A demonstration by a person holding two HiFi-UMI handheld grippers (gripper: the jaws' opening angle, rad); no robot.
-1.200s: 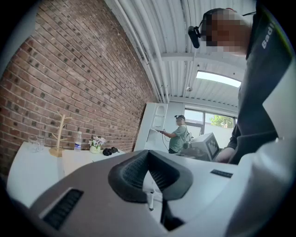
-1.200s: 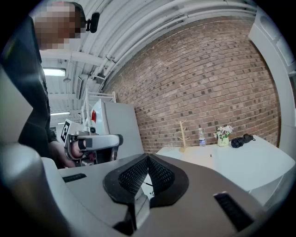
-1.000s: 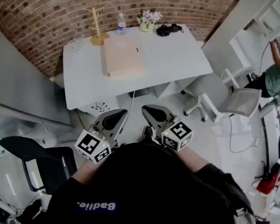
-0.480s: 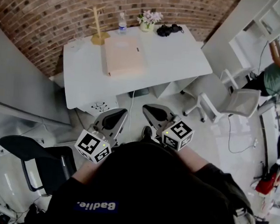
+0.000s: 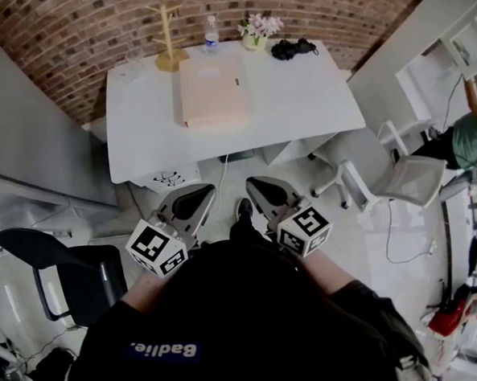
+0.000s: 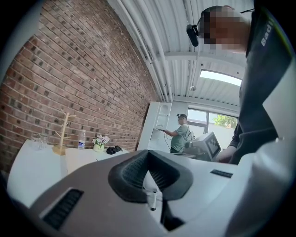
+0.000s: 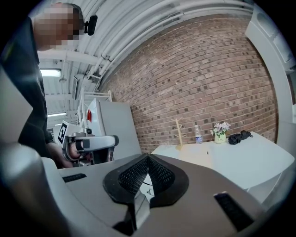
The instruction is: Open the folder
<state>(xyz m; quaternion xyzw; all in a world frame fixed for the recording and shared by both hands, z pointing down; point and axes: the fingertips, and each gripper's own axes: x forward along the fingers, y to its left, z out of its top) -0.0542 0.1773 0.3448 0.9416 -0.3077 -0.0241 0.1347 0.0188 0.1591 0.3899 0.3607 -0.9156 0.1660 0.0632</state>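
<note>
Folder [image 5: 214, 91] is lying shut and flat on the desk [image 5: 308, 101], well ahead of both grippers, with its long axis running away from the person and lining up more with the left gripper [image 5: 199, 198] than the right gripper [image 5: 261, 187]. Both pairs of jaws are sitting closed on nothing and pointing toward the desk. Which edge is forming the spine is proving hard to tell, since both gripper views are showing the folder small and nearly edge-on.

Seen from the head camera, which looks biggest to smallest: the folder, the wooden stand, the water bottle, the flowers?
1. Pale pink rectangular folder, by far largest.
2. Branched wooden stand.
3. Small pot of pale flowers and clear plastic water bottle: too alike to rank.
</note>
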